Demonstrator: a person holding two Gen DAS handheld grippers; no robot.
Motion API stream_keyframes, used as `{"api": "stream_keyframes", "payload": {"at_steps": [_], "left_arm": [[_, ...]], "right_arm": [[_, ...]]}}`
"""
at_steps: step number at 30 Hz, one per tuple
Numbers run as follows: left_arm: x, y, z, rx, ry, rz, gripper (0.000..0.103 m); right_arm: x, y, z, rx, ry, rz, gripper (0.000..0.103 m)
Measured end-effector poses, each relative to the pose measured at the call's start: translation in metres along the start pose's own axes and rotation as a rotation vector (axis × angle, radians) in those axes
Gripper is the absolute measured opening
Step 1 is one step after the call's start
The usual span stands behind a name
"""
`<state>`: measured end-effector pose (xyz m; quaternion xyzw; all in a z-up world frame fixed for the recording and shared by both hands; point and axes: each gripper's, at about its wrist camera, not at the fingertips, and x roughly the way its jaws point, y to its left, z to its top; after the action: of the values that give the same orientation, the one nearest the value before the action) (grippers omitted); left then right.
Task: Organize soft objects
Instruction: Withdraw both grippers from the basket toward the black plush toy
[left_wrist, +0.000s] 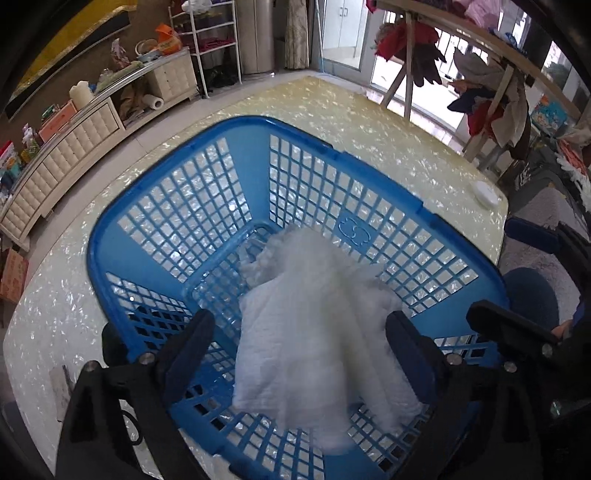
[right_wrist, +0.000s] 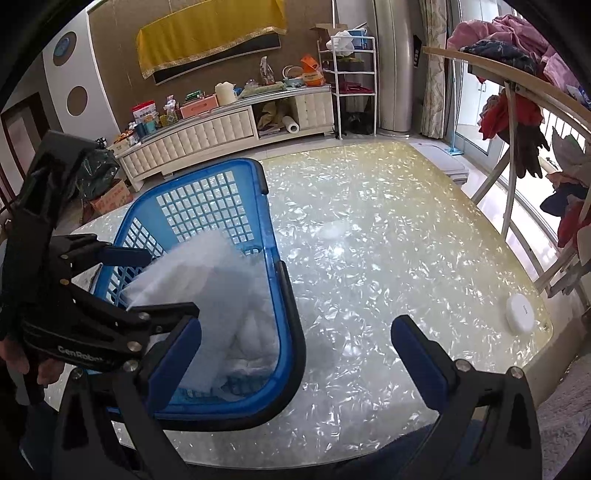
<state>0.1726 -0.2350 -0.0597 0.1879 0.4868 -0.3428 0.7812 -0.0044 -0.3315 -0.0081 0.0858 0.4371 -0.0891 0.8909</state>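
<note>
A white cloth (left_wrist: 314, 325) lies inside the blue basket (left_wrist: 184, 206) on the table (right_wrist: 369, 240). The left tongs (left_wrist: 299, 332) hang wide open above it, gripping nothing. The right tongs (right_wrist: 295, 339) gape empty at the basket's right rim. A white puck (right_wrist: 520, 312) sits far right.

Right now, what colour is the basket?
Blue basket with a lattice of holes; clearest in the left wrist view.

Blue lattice-walled plastic laundry basket (left_wrist: 236, 192) at frame centre, smooth and slightly glossy, soft matt white crinkled cloth (left_wrist: 314, 325) inside it, glossy pearlescent shell-patterned tabletop (right_wrist: 388, 229), small smooth round white plastic disc (right_wrist: 520, 311) at right edge, matt.
</note>
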Motion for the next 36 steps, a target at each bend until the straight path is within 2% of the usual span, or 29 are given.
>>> {"api": "stream_keyframes", "payload": {"at_steps": [2, 3, 9, 24, 31, 36], "left_arm": [[-0.007, 0.003, -0.002, -0.008, -0.016, 0.017, 0.097], [-0.011, 0.005, -0.004, -0.011, -0.023, 0.025, 0.103], [-0.039, 0.014, -0.016, -0.038, -0.061, 0.020, 0.103], [-0.099, 0.025, -0.059, -0.050, -0.182, 0.074, 0.103], [-0.125, 0.054, -0.086, -0.096, -0.218, 0.079, 0.103], [-0.135, 0.078, -0.110, -0.139, -0.206, 0.113, 0.103]], "right_arm": [[-0.001, 0.000, 0.001, -0.002, -0.002, -0.001, 0.103], [-0.002, 0.001, 0.001, -0.004, -0.005, -0.002, 0.103], [-0.011, 0.010, 0.003, -0.027, -0.023, 0.001, 0.103], [-0.033, 0.049, 0.002, -0.117, -0.037, 0.028, 0.103], [-0.037, 0.074, -0.001, -0.175, -0.033, 0.043, 0.103], [-0.031, 0.101, -0.001, -0.217, -0.027, 0.068, 0.103]]}}
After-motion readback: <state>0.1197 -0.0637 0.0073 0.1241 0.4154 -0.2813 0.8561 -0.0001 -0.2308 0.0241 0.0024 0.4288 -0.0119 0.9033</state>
